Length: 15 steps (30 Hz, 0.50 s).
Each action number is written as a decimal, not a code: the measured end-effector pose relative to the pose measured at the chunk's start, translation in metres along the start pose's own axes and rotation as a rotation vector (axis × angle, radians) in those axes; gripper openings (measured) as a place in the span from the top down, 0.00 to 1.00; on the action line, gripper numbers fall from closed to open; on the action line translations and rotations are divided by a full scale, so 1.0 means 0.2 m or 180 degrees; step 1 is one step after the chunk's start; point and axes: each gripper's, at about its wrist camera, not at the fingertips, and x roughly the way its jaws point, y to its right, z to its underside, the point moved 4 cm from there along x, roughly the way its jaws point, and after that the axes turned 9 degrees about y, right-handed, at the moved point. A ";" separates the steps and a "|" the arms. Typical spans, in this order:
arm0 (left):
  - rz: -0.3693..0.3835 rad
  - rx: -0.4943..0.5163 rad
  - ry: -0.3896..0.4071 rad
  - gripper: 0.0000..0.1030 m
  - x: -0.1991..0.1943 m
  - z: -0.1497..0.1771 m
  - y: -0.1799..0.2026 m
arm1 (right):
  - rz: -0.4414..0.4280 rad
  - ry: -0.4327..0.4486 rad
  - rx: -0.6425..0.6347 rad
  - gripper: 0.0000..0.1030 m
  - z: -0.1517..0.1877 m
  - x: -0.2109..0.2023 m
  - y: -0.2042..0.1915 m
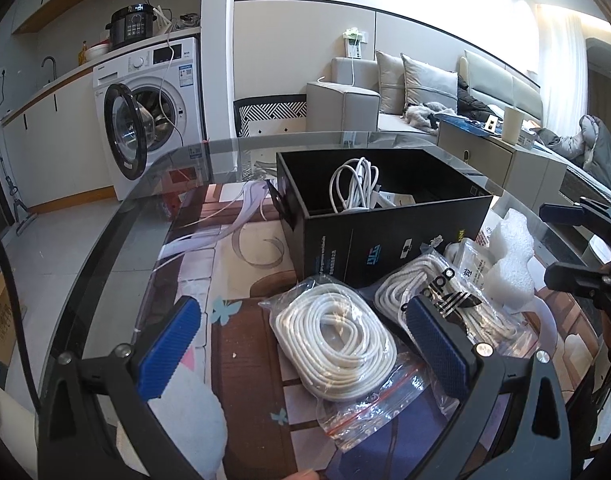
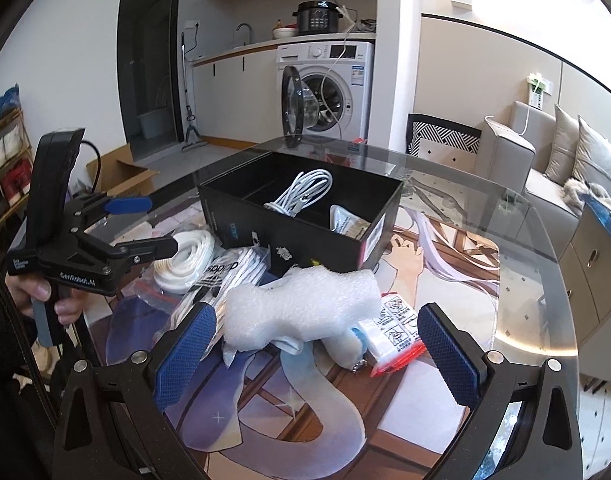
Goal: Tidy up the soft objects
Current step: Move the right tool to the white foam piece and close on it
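Note:
A black box [image 1: 385, 232] stands on the glass table and holds a white cable bundle [image 1: 353, 184]; the box shows in the right wrist view [image 2: 301, 216] too. In front of it lie a bagged coil of white rope [image 1: 337, 344], a second bagged rope with an adidas logo [image 1: 437, 300] and a white foam piece [image 1: 509, 256]. My left gripper [image 1: 301, 348] is open just above the bagged coil. My right gripper [image 2: 317, 352] is open around the foam piece [image 2: 301, 304], not touching it. The left gripper also shows in the right wrist view [image 2: 157, 224].
A small red-and-white packet [image 2: 393, 332] lies by the foam. The glass table [image 1: 153, 208] has a curved edge at left, over a printed mat. A washing machine [image 1: 153, 120] with its door open stands behind; a sofa [image 1: 425, 96] is at the right.

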 end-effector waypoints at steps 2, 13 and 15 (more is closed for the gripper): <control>-0.0001 -0.0001 -0.0010 0.00 0.00 0.00 0.00 | -0.0013 -0.0035 -0.0064 0.01 0.01 0.01 -0.01; 0.0003 -0.0001 -0.0037 0.00 0.03 0.02 0.00 | -0.0107 -0.0151 -0.0229 0.01 0.02 0.08 -0.06; 0.0000 -0.0004 -0.0038 0.00 0.03 0.02 0.00 | -0.0130 -0.0168 -0.0257 0.01 0.02 0.09 -0.07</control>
